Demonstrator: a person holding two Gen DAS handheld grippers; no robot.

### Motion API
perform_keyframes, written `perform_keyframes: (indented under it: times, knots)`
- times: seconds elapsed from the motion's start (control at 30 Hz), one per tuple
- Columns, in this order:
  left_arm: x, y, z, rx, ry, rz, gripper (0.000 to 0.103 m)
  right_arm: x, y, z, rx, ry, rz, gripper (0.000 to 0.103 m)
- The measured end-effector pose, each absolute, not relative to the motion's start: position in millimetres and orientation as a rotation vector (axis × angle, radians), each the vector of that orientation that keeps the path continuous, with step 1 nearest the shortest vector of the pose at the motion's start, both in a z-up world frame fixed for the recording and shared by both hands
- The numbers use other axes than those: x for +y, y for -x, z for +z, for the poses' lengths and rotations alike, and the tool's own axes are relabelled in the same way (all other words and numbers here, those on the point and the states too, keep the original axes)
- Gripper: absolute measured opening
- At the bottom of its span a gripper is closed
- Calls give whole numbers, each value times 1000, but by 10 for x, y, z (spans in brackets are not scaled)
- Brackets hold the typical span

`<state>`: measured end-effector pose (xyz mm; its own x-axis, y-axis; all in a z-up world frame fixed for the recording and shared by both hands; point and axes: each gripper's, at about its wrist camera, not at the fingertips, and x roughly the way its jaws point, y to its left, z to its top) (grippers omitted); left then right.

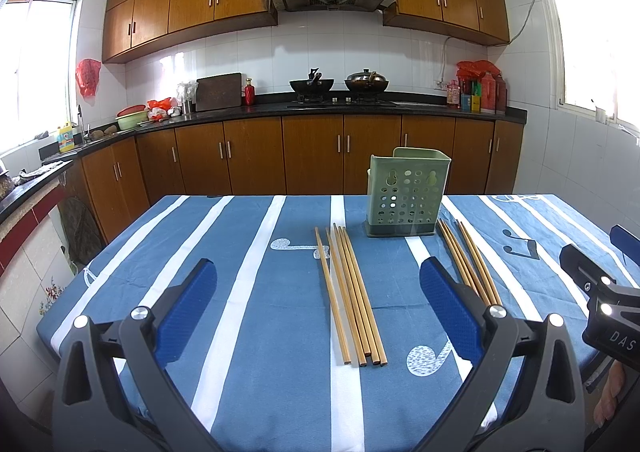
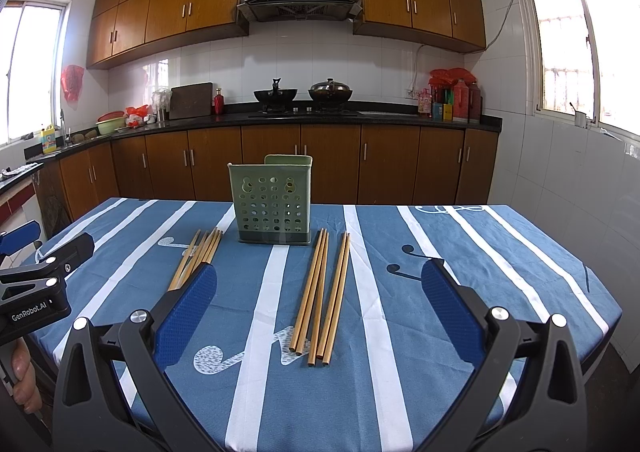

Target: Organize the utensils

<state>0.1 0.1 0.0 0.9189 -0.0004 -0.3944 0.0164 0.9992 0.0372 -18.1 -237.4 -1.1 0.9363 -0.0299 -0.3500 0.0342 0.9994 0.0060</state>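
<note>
Blue striped tablecloth [image 2: 440, 252] carries a pale green perforated plastic holder [image 2: 272, 204] at the far middle, apparently empty. Two bundles of wooden chopsticks [image 2: 320, 292] [image 1: 352, 292] lie near it, untouched. Left gripper [image 1: 318, 292] and right gripper [image 2: 318, 292] both stand wide apart, holding nothing; all sorting remains.

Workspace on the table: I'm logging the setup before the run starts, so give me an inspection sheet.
Surface: blue-and-white striped tablecloth, flat.
Job's things: green perforated utensil holder upright; left chopstick bundle and right chopstick bundle lying flat in front of it on either side.
Clutter: nothing seen on the table.
Grippers: left gripper open; right gripper open, both holding nothing.
Cables: wall cord by the outlet.
Surroundings: kitchen counter, woks, range hood, windows.
</note>
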Motion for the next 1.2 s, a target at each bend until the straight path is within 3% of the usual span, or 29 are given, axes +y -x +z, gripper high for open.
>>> perform_keyframes:
  times: [1.2]
  knots:
    - [-2,-31,-18,407,-40,-9,99,-2376,177,-24,359,-13,-32,101]
